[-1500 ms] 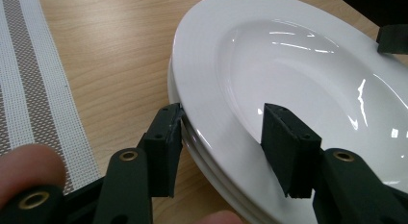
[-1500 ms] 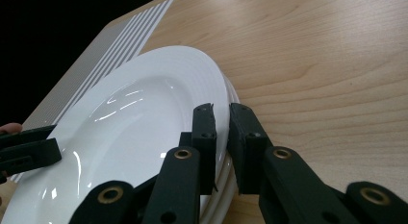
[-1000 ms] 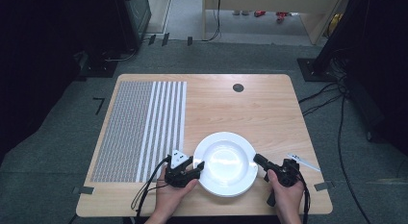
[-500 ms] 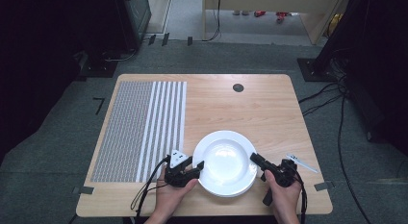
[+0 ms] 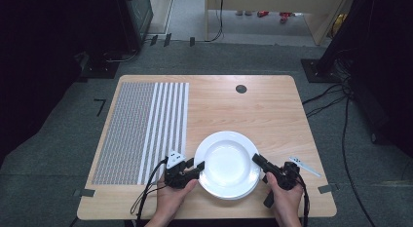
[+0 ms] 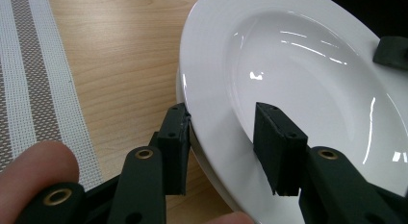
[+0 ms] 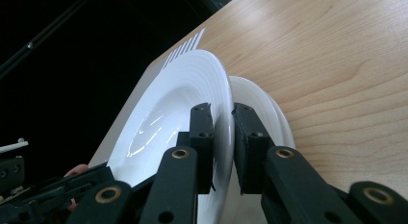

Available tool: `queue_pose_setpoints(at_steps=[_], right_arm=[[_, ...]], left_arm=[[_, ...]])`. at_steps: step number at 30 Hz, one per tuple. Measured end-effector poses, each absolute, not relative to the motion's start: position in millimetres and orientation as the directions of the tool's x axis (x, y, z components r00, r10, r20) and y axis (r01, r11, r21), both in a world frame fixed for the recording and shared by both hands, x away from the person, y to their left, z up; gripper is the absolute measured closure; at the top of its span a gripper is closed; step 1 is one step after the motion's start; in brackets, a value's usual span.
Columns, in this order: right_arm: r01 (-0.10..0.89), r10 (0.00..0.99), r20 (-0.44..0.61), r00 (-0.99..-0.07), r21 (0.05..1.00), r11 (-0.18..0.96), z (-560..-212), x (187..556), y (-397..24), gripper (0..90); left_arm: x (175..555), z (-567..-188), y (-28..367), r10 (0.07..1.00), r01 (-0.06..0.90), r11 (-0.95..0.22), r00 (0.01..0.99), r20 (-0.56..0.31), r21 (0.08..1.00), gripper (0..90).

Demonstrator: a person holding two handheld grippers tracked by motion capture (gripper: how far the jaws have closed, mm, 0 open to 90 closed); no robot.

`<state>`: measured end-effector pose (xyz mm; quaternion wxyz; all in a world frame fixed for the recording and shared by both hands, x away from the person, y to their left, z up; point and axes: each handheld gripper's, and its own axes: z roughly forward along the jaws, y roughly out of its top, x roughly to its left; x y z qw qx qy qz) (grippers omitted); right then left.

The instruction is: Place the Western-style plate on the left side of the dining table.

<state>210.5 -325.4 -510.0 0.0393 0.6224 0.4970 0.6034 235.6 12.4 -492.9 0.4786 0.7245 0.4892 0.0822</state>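
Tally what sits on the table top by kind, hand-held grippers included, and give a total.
White plates, stacked: 2, top plate, lower plate
Striped placemat: 1
Small white strip near the right edge: 1
Grippers: 2, left gripper, right gripper
Total: 6

At lower centre of the frame, the right gripper (image 7: 222, 137) pinches the rim of the top plate (image 7: 183, 113), lifted edge-on off a second plate (image 7: 262, 108) on the wooden table (image 7: 337, 56).

Black two-jaw grippers (image 5: 196, 167) with brass-ringed screw holes, black trailing cables
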Motion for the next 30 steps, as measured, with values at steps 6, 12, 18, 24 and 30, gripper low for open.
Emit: queue_pose_setpoints(at_steps=[6,12,18,24,30], right_arm=[[0.565,0.663,0.719,-0.207,0.641,-0.519,-511,211,-323,80.7],[0.561,0.653,0.727,-0.210,0.637,-0.529,-511,211,-322,80.5],[0.557,0.654,0.727,-0.210,0.639,-0.531,-512,213,-321,80.3],[0.552,0.657,0.719,-0.228,0.651,-0.521,-510,215,-315,80.4],[0.549,0.659,0.713,-0.241,0.660,-0.513,-507,217,-313,80.6]], left_arm=[[236,-492,16,0.772,0.628,-0.032,0.510,-0.380,0.777,61.4],[236,-490,19,0.760,0.622,-0.015,0.516,-0.396,0.783,63.1],[237,-489,23,0.752,0.630,-0.006,0.514,-0.411,0.776,64.2],[240,-487,27,0.761,0.637,0.002,0.499,-0.414,0.771,64.6],[242,-486,32,0.750,0.640,0.012,0.502,-0.430,0.768,65.6]])
